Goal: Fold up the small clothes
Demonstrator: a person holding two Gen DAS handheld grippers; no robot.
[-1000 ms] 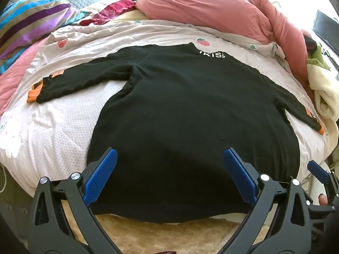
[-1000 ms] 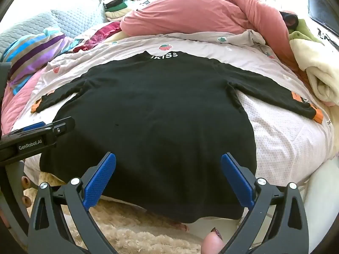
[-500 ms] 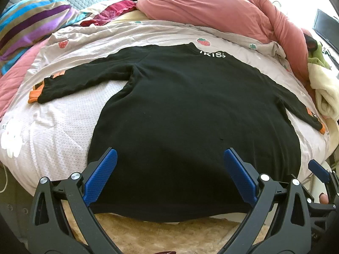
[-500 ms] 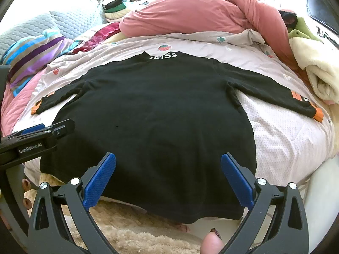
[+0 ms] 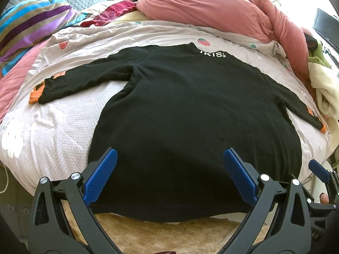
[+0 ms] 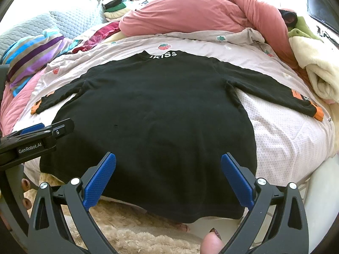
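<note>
A black long-sleeved top (image 5: 190, 110) (image 6: 152, 110) with orange cuffs lies spread flat on the bed, white lettering at the far collar, both sleeves stretched out sideways, its hem hanging over the near bed edge. My left gripper (image 5: 169, 156) hovers open over the hem's left half, blue pads wide apart, nothing between them. My right gripper (image 6: 168, 159) stands open over the hem's right half, also holding nothing. The left gripper's body (image 6: 36, 139) shows at the left edge of the right wrist view.
A pale sheet with strawberry prints (image 5: 63, 127) covers the bed. A bunched pink duvet (image 5: 211, 10) lies at the back, a striped pillow (image 5: 27, 25) at far left, a cream blanket (image 6: 317, 72) at right. A beige shaggy rug (image 5: 169, 232) lies below the bed edge.
Both grippers have drifted very slightly; the top lies as it did and both pairs of jaws stay wide apart.
</note>
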